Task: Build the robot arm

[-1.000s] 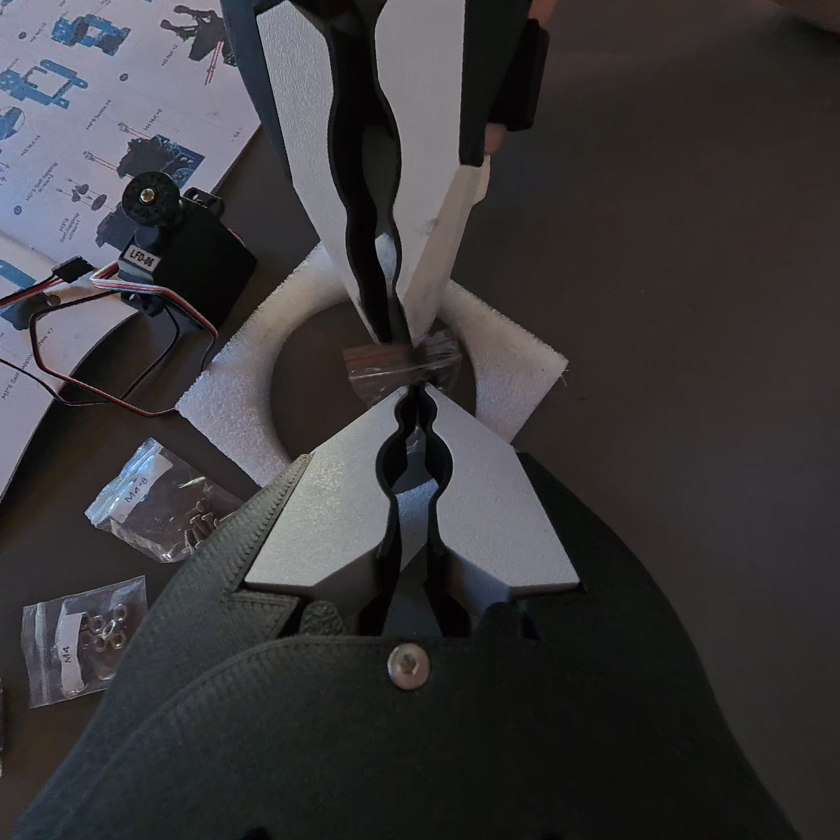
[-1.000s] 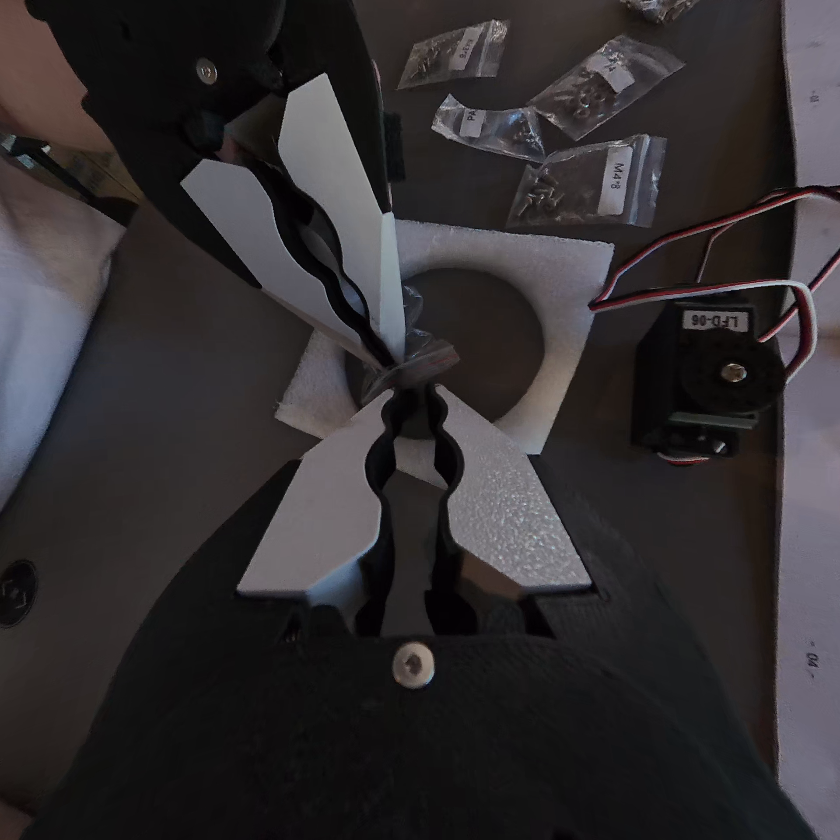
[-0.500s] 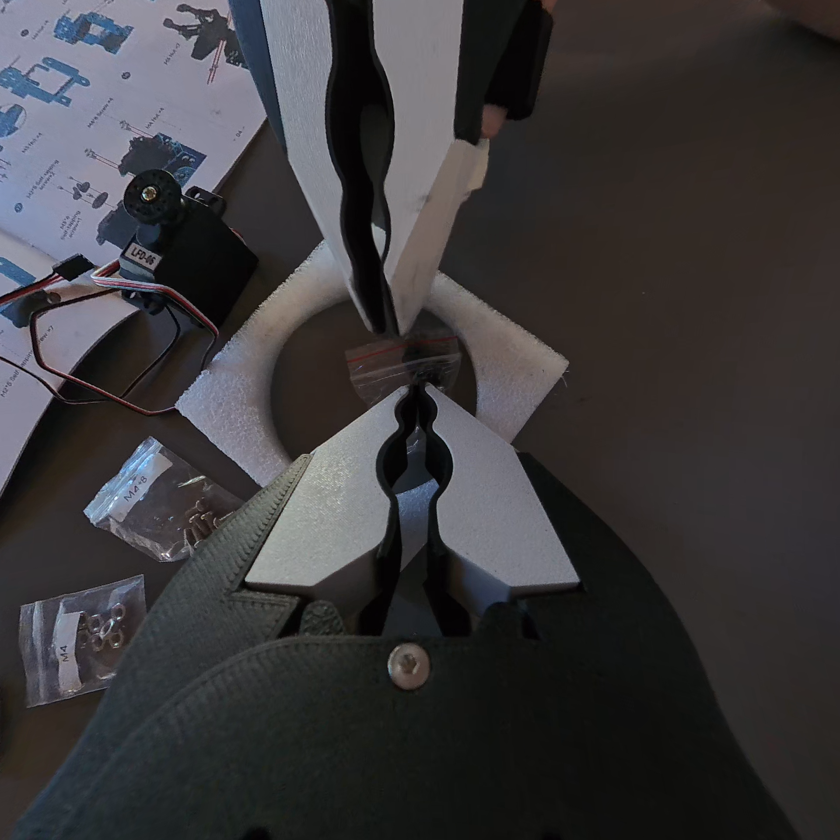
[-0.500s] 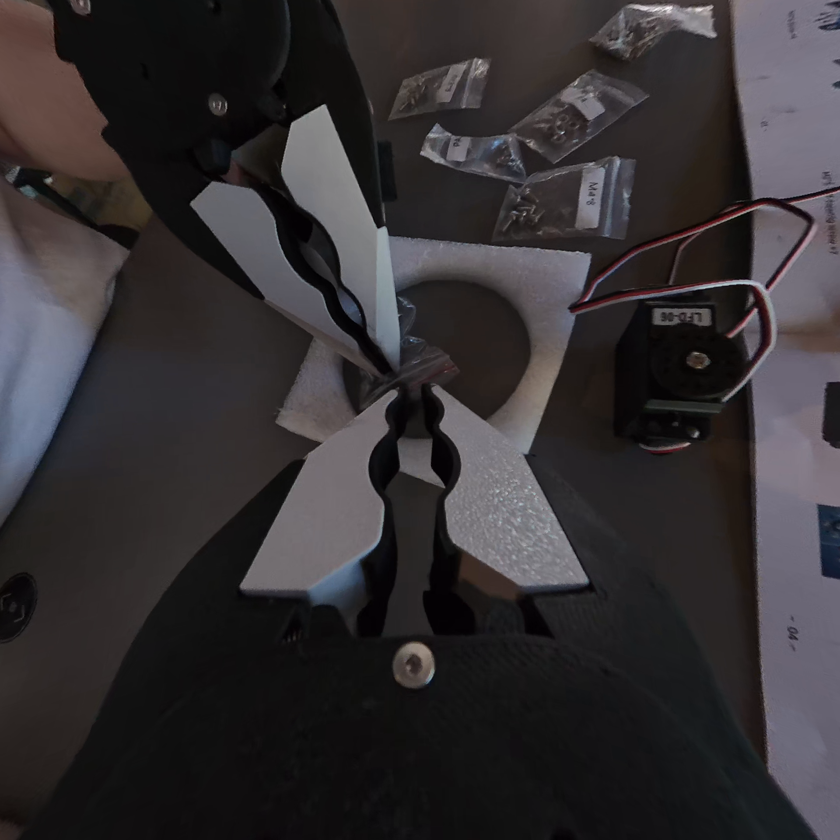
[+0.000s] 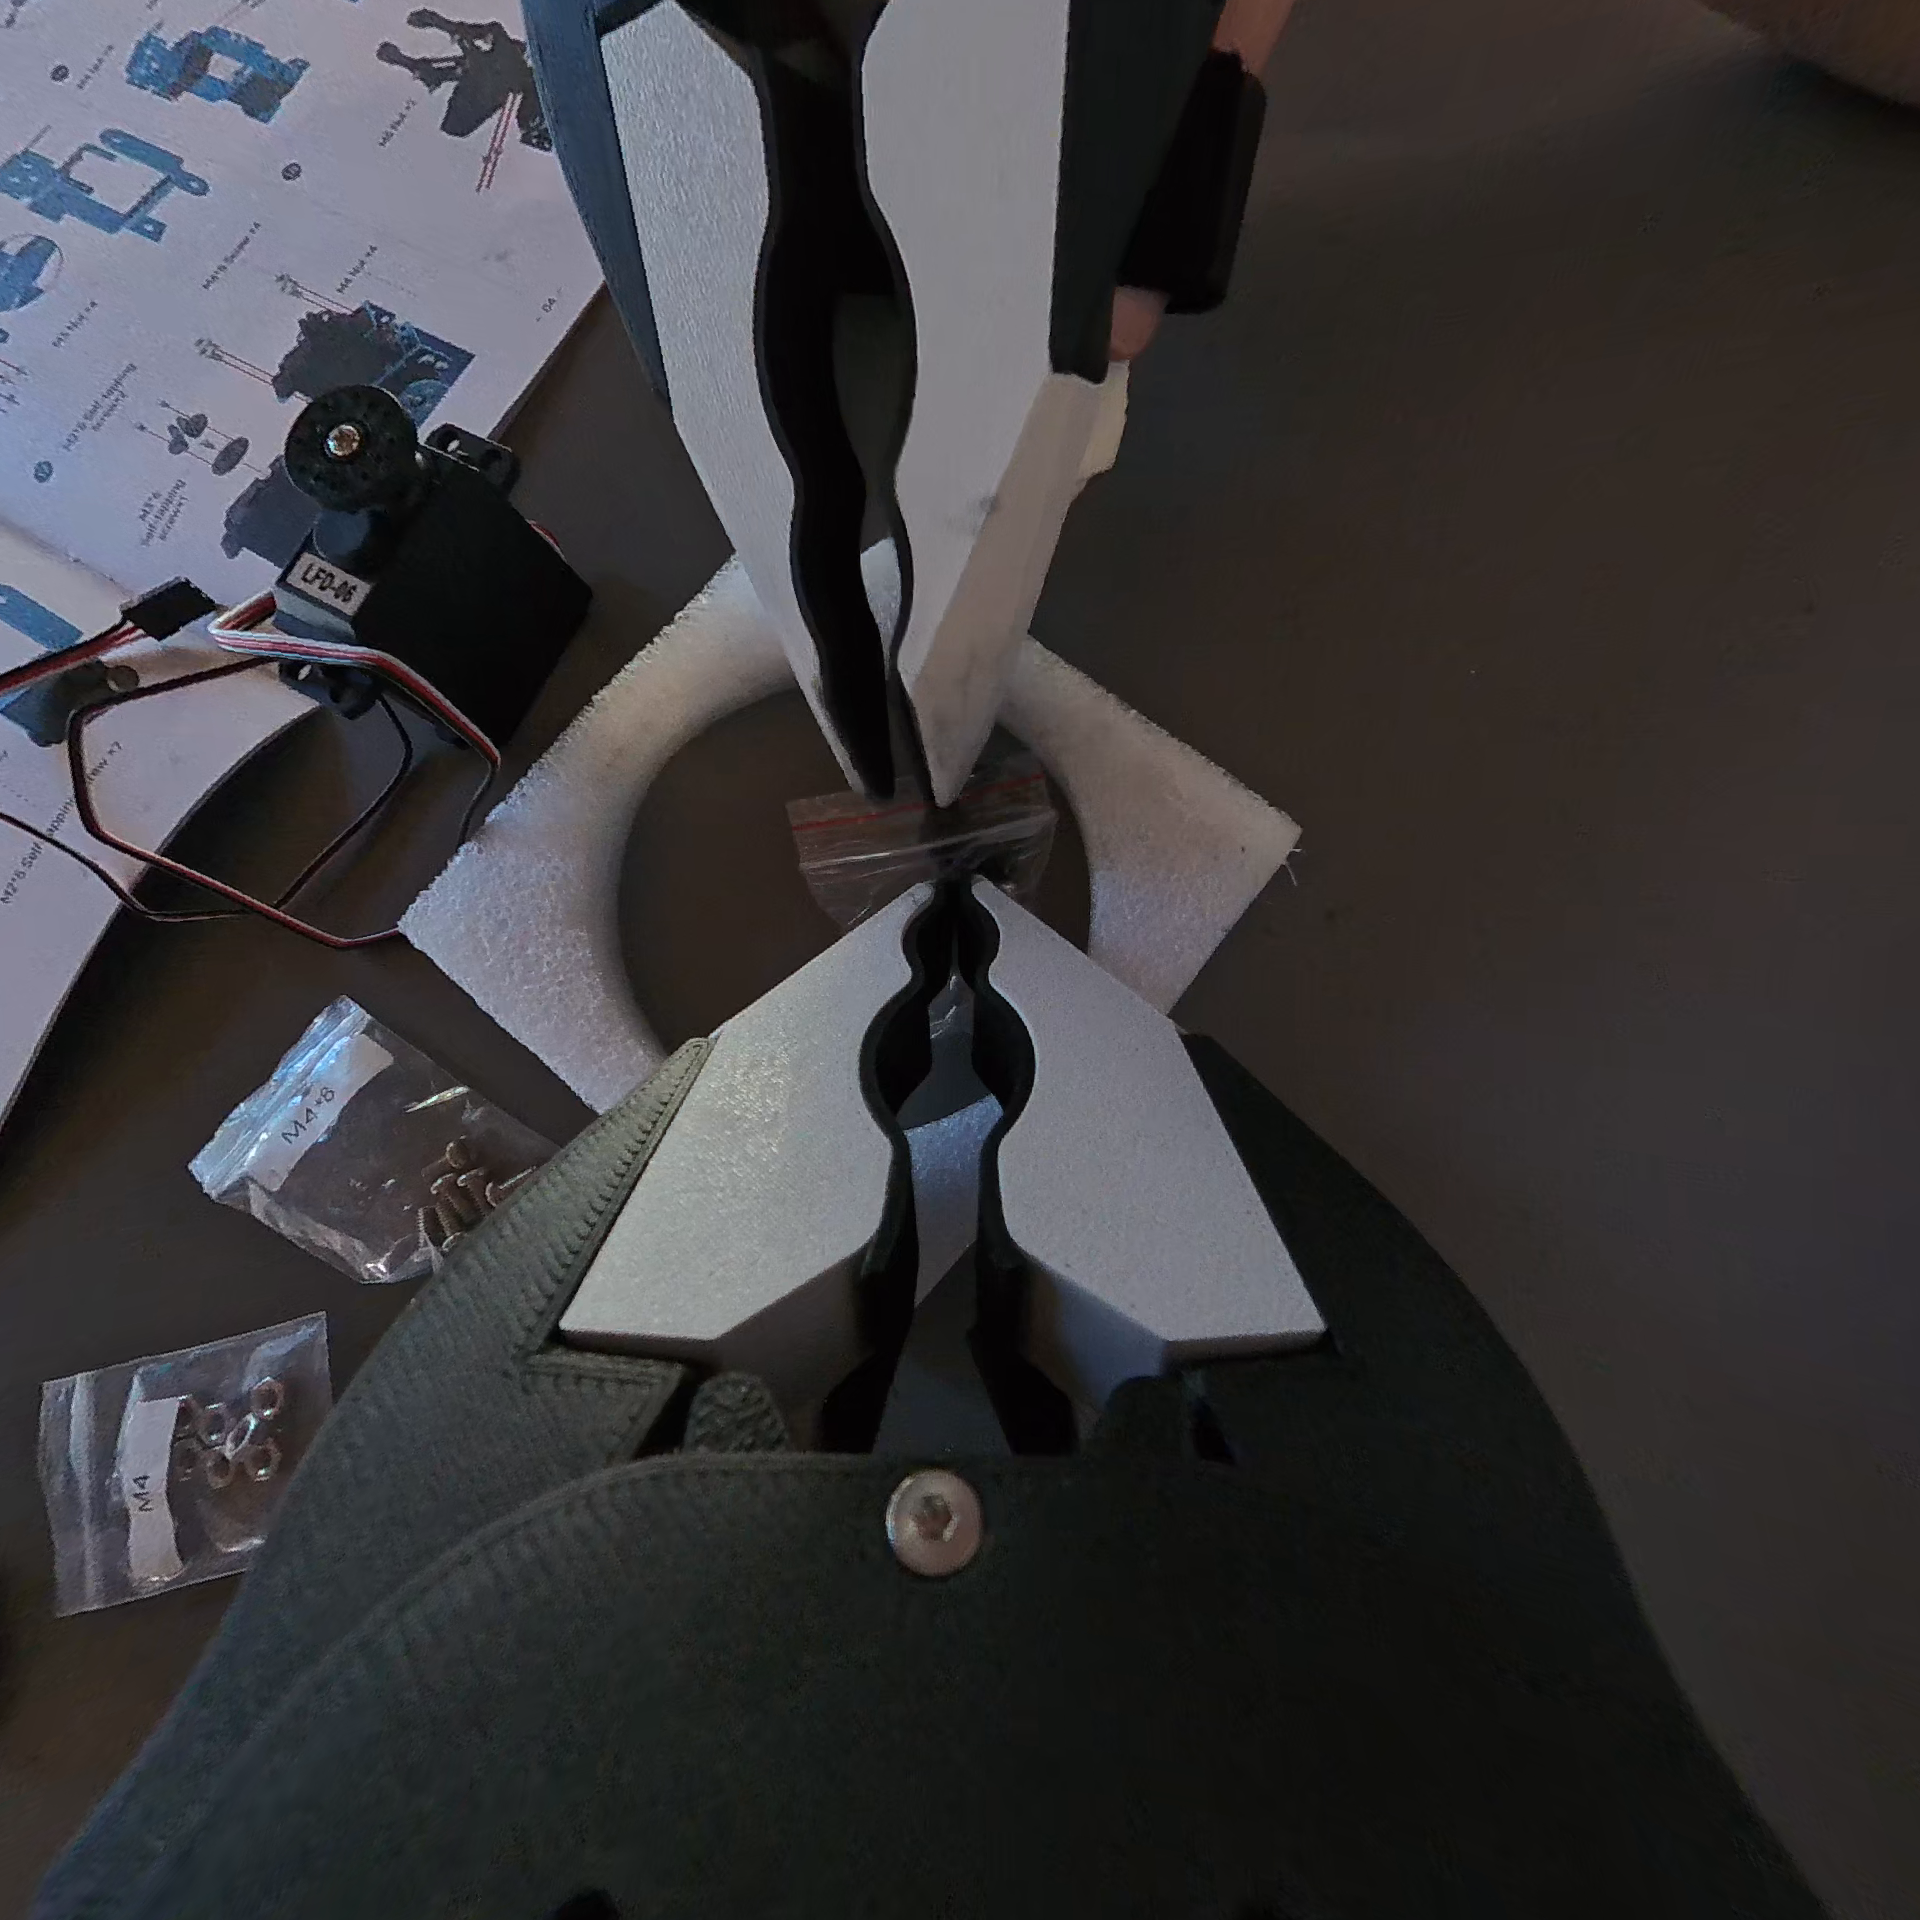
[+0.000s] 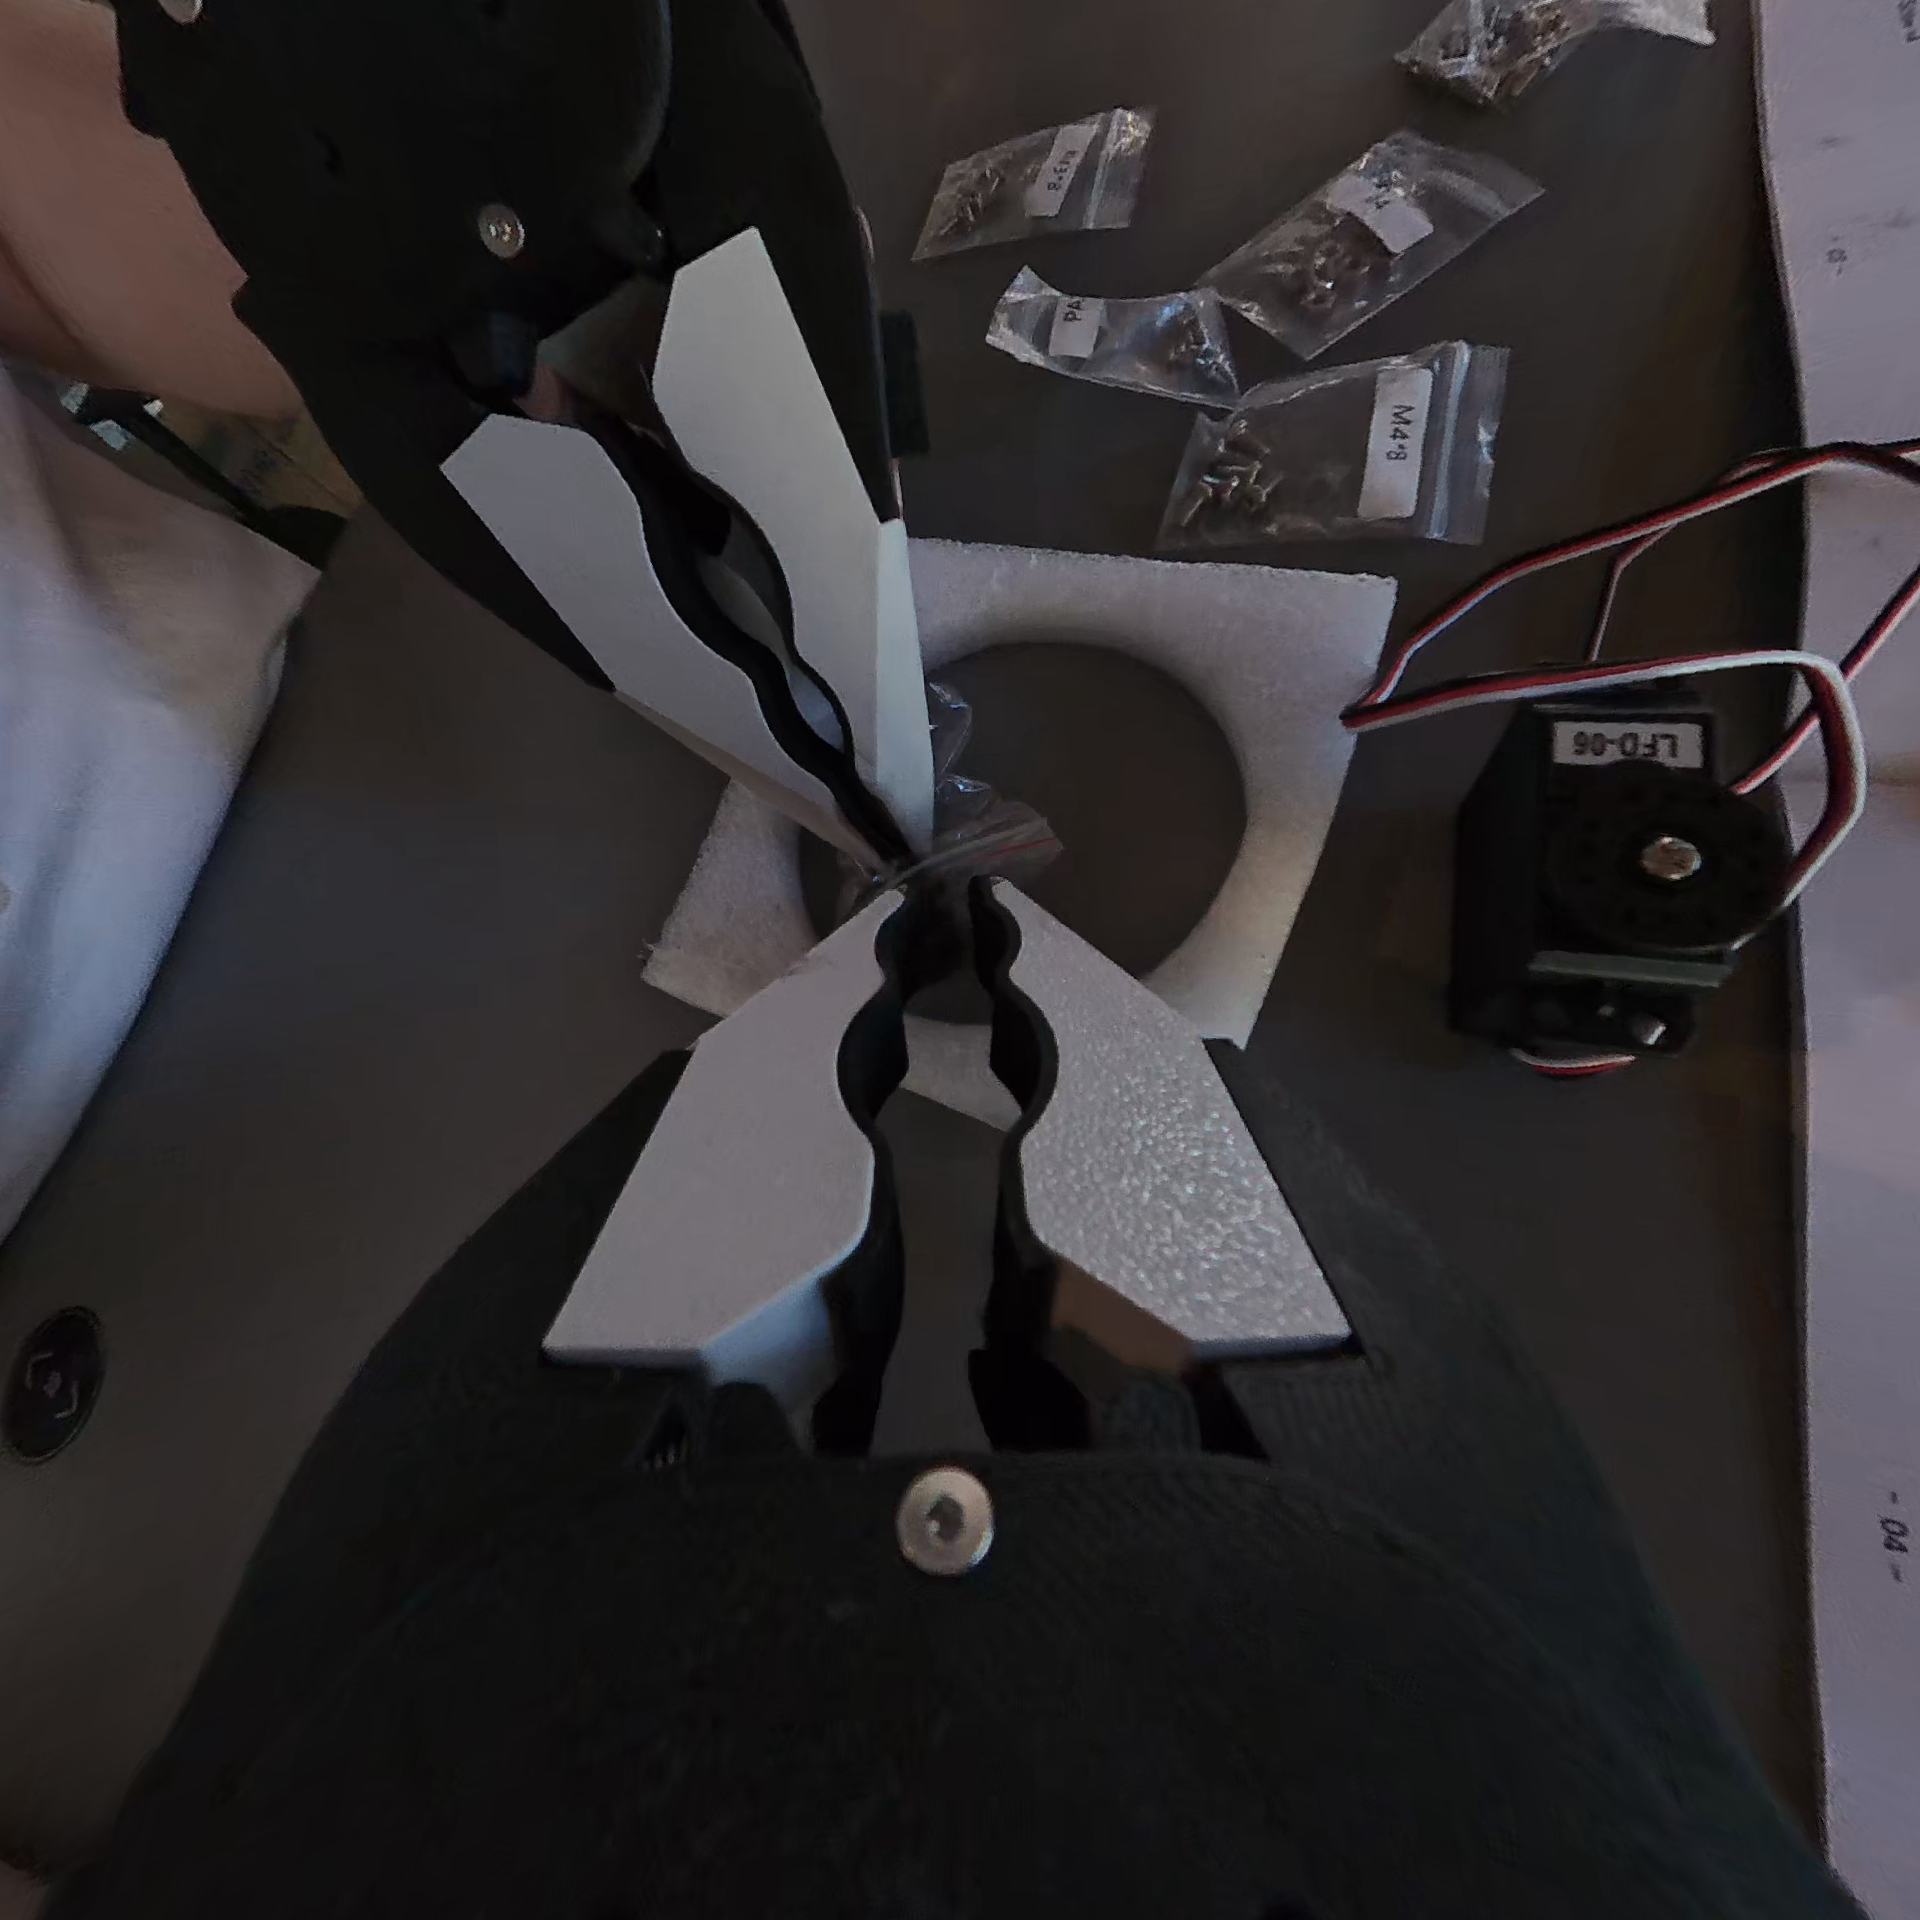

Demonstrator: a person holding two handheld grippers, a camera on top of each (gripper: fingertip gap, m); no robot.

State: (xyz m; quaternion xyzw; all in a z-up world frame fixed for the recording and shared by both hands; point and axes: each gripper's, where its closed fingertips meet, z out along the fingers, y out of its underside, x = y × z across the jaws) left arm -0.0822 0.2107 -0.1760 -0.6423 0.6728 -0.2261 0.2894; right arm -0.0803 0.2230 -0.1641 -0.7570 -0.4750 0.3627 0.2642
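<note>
both my left claw [image 5: 954, 891] and right claw [image 6: 940, 891] stayed clamped on the little zip bag [image 5: 920, 836]; barely shifted over the foam ring [image 5: 540, 914]

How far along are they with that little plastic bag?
Done: the small clear zip bag with a red stripe is picked up, over the white foam square's round hole. In hand: the left tool and right tool both pinch it; its seal looks closed. Remaining: the black servo motor and other clear screw bags lie untouched.

Black printed gripper [image 5: 961, 894] bodies, white wavy-edged jaws, one silver screw [image 5: 933, 1536] each.
</note>
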